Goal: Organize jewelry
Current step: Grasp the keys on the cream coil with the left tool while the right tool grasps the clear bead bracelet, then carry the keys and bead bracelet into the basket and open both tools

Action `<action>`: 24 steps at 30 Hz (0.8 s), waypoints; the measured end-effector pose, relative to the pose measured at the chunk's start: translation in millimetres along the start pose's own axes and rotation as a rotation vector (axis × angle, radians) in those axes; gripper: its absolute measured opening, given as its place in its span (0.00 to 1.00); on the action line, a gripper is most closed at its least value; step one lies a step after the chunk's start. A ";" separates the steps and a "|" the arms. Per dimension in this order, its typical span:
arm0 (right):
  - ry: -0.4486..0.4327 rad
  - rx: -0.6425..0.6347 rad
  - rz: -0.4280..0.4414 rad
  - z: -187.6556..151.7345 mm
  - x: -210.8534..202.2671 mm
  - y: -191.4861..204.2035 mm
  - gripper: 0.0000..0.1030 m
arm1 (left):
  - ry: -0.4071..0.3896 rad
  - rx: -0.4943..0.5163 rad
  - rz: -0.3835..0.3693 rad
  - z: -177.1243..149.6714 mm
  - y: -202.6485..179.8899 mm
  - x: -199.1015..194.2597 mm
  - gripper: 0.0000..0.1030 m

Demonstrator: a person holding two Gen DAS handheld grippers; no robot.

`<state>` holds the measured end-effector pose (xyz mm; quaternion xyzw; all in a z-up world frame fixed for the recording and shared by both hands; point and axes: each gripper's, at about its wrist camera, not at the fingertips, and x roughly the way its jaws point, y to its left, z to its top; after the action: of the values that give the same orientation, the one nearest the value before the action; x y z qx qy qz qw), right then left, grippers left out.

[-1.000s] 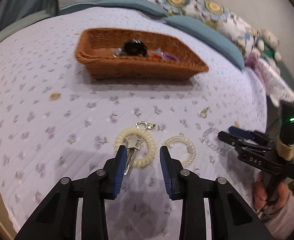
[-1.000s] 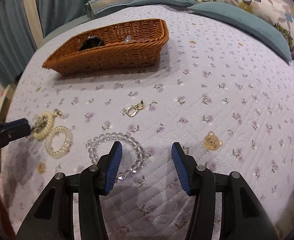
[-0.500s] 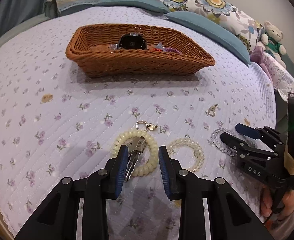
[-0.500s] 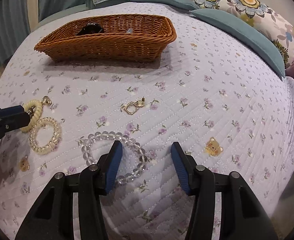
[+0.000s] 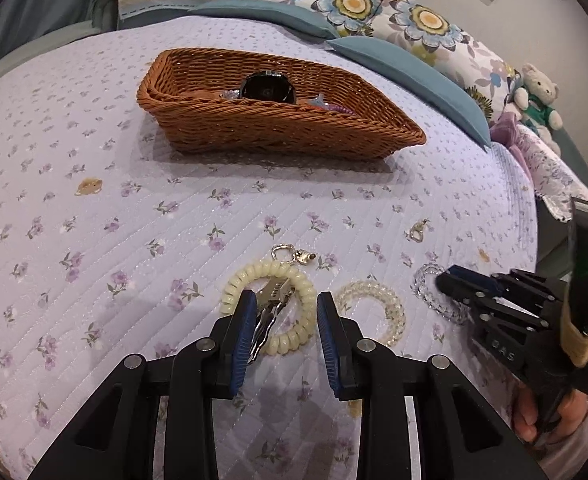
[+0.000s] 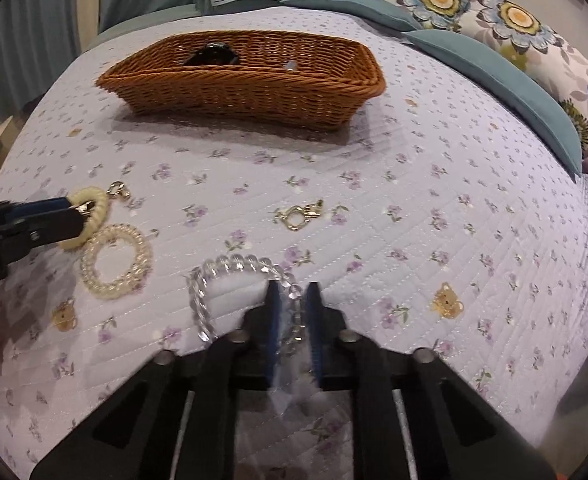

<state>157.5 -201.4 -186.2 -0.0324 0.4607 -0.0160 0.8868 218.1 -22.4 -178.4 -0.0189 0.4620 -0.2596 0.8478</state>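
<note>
Two hand-held grippers are at work over my bed (image 5: 93,128). My right hand-held gripper (image 6: 291,304) has its blue pads pinched onto the near-right arc of the bead bracelet (image 6: 229,266), with only a bead's width left between the jaws; the rest of the clear loop lies flat on the quilt. My left hand-held gripper (image 5: 285,320) has its jaws spread wide and grips nothing. Its left pad sits over the keys (image 5: 271,304) that lie inside the cream coil (image 5: 269,306), and its right pad is just beside the coil's right edge. A small silver clasp (image 5: 283,252) lies at the far side of the coil.

The clear coil (image 5: 374,312) lies flat on the quilt between the cream coil and the bead bracelet, apart from both. A gold charm (image 6: 300,214) rests alone further up the quilt, near the middle in the right wrist view.

The basket (image 6: 245,88) stands well beyond all of these, toward the pillows (image 5: 394,12). It holds a black round item (image 5: 267,88) and a few small coloured pieces I cannot make out.
</note>
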 end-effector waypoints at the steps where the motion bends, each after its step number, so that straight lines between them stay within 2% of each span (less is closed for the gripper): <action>1: -0.005 0.009 0.012 -0.8 -1.5 -1.5 0.10 | 0.004 0.016 0.019 -0.1 -3.4 1.2 0.18; 2: -0.015 0.032 0.042 -2.4 -5.4 -5.3 0.10 | 0.007 0.035 0.033 -1.1 -7.7 1.4 0.15; 5: -0.043 0.084 0.115 -4.7 -15.4 -15.5 0.10 | -0.006 0.059 0.019 -5.5 -14.5 -6.6 0.14; 8: -0.071 0.122 0.177 -4.9 -27.5 -20.5 0.10 | -0.052 0.024 -0.027 -7.3 -11.7 -26.8 0.11; 15: -0.134 0.141 0.223 12.2 -53.3 -22.8 0.10 | -0.174 -0.017 -0.119 8.7 -5.9 -85.0 0.11; 18: -0.165 0.150 0.233 28.6 -64.4 -26.9 0.10 | -0.214 -0.034 -0.163 21.5 0.8 -102.6 0.11; 24: -0.230 0.168 0.270 81.1 -80.7 -40.5 0.10 | -0.258 -0.014 -0.188 60.8 4.6 -111.2 0.11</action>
<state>177.4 -233.6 -70.9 0.1021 0.3534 0.0685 0.9273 219.6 19.8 -58.8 -0.1014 0.3474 -0.3300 0.8719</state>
